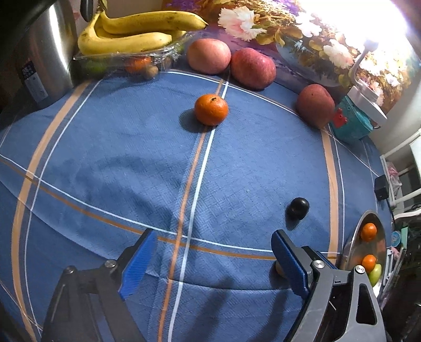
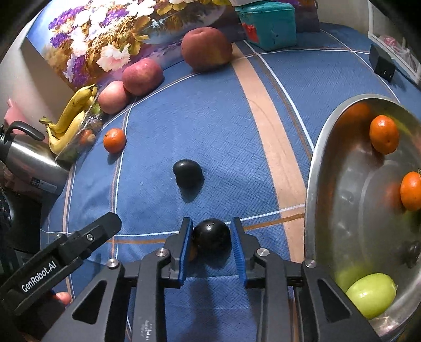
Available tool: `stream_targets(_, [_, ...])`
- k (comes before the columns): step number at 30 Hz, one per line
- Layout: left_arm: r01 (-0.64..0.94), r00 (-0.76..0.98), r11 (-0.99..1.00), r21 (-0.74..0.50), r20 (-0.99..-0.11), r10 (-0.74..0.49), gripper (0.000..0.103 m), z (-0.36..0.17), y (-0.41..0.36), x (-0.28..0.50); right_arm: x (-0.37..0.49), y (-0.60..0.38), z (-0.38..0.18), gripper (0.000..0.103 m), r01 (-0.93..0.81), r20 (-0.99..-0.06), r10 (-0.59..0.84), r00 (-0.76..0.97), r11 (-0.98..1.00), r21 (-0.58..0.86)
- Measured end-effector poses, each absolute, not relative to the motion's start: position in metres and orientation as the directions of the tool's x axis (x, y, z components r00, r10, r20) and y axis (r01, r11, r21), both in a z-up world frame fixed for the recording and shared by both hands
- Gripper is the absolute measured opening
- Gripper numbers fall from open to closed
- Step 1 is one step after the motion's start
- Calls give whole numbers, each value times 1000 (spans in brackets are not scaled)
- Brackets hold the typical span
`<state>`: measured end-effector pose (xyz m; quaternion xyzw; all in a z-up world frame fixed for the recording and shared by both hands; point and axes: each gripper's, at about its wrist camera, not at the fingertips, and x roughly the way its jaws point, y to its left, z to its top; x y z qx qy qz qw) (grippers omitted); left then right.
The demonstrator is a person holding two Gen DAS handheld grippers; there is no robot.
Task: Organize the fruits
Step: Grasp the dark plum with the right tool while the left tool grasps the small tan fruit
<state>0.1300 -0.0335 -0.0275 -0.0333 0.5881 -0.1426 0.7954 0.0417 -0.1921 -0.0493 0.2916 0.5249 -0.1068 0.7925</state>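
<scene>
My right gripper point(image 2: 211, 243) is shut on a dark plum point(image 2: 212, 236), just above the blue cloth beside the steel bowl point(image 2: 318, 168). The bowl holds two tangerines point(image 2: 384, 134) and a green fruit point(image 2: 371, 294). A second dark plum point(image 2: 187, 173) point(image 1: 297, 207) lies on the cloth ahead. A loose tangerine point(image 1: 211, 109) point(image 2: 114, 140) lies farther back. Three red apples point(image 1: 209, 55) point(image 2: 206, 48) sit along the back. My left gripper point(image 1: 210, 260) is open and empty over the cloth; its finger point(image 2: 89, 236) shows in the right wrist view.
Bananas point(image 1: 136, 31) lie on a clear plastic fruit pack point(image 1: 126, 61) at the back left, next to a steel kettle point(image 1: 39, 52). A teal box point(image 2: 267, 23) and a flower picture point(image 2: 105, 34) stand at the back. A black adapter point(image 2: 381, 64) lies at the right.
</scene>
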Motion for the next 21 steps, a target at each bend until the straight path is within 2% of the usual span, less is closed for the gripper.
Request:
stream_targets(8, [196, 257, 948, -252, -919, -298, 90, -26, -40, 130, 38, -197, -38, 29, 474, -878, 143, 457, 796, 376])
stream_targets(14, [221, 240, 941, -255, -921, -306, 90, -28, -51, 127, 31, -207, -21, 29, 502, -878, 86, 471, 792, 347])
stream_targets(21, [295, 190, 912, -286, -918, -349, 74, -32, -76, 117, 22, -221, -3, 29, 538, -873, 28, 487, 777, 325])
